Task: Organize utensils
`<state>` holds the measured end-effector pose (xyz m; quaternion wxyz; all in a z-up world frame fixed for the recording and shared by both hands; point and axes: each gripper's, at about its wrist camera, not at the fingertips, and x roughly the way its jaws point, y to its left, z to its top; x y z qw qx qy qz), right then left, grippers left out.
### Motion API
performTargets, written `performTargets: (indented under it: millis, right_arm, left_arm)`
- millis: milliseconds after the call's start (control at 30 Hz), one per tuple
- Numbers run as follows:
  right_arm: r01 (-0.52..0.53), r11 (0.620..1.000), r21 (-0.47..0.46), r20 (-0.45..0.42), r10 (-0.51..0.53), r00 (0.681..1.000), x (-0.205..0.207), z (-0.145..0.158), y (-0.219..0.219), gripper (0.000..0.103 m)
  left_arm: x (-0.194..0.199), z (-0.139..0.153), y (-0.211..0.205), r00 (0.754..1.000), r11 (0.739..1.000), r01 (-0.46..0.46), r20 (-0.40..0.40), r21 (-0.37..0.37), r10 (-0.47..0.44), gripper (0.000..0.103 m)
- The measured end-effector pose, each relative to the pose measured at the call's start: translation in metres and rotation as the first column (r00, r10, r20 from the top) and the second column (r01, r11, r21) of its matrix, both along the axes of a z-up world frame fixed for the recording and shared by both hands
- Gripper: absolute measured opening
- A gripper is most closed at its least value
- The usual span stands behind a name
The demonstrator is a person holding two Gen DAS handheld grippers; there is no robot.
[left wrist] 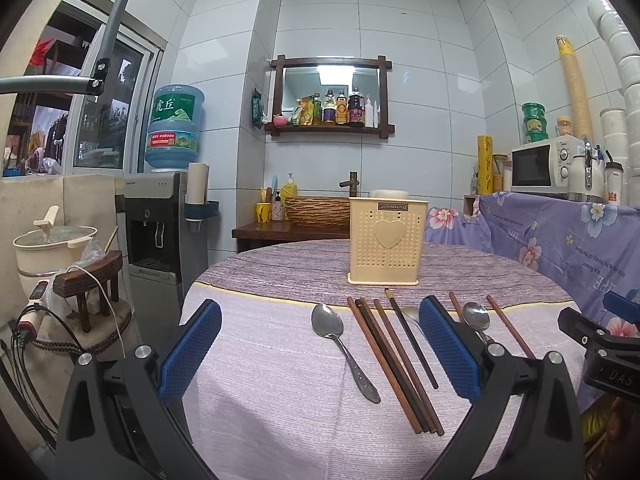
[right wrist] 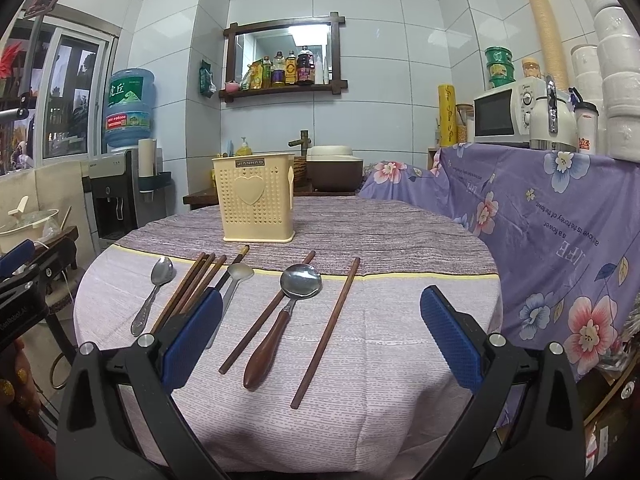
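A cream perforated utensil holder (left wrist: 387,241) with a heart stands upright at the back of the round table; it also shows in the right wrist view (right wrist: 256,203). In front of it lie a steel spoon (left wrist: 343,346), a bunch of brown chopsticks (left wrist: 394,364), a dark chopstick (left wrist: 412,340), a wooden-handled spoon (right wrist: 286,312) and two separate chopsticks (right wrist: 267,314) (right wrist: 326,332). A pale spoon (right wrist: 232,292) lies partly behind my right gripper's left finger. My left gripper (left wrist: 320,344) is open above the steel spoon and chopsticks. My right gripper (right wrist: 320,336) is open above the wooden-handled spoon.
The table has a lilac cloth (right wrist: 360,380). A floral-covered counter (right wrist: 540,220) with a microwave (right wrist: 508,110) stands on the right. A water dispenser (left wrist: 160,220) and a pot (left wrist: 52,244) on a stool stand on the left. A sink shelf (left wrist: 288,232) is behind.
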<state>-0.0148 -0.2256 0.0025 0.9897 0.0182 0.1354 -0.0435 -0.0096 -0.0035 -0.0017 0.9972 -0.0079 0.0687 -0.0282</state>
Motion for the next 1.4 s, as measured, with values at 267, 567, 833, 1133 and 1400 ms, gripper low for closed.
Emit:
performTargets:
  millis: [267,567,833,1133,1400]
  right_arm:
    - [-0.004,1.000,0.003,-0.001,0.004,1.000,-0.0001,0.0007,-0.0004,0.098]
    - [-0.008,1.000,0.010,-0.008,0.008,1.000,0.0012,0.0015,-0.0009,0.098]
    - [-0.012,1.000,0.015,-0.009,0.012,1.000,0.0025,0.0018,-0.0013,0.098]
    - [-0.022,1.000,0.017,-0.014,0.022,1.000,0.0029,0.0013,-0.0008,0.098]
    - [-0.023,1.000,0.018,-0.019,0.023,1.000,0.0030,0.0009,-0.0001,0.098]
  left_arm:
    - [0.0004,0.0009,0.0013,1.000,1.000,0.003,-0.003,-0.001,-0.003,0.098]
    - [0.0007,0.0008,0.0011,1.000,1.000,0.004,-0.004,-0.001,-0.004,0.098]
    - [0.0008,0.0009,0.0002,1.000,1.000,0.003,-0.005,0.000,-0.003,0.098]
    - [0.0008,0.0006,-0.0002,1.000,1.000,0.003,-0.005,0.000,-0.003,0.098]
    - [0.0011,-0.0032,-0.0030,1.000,1.000,0.006,-0.013,0.010,-0.006,0.098]
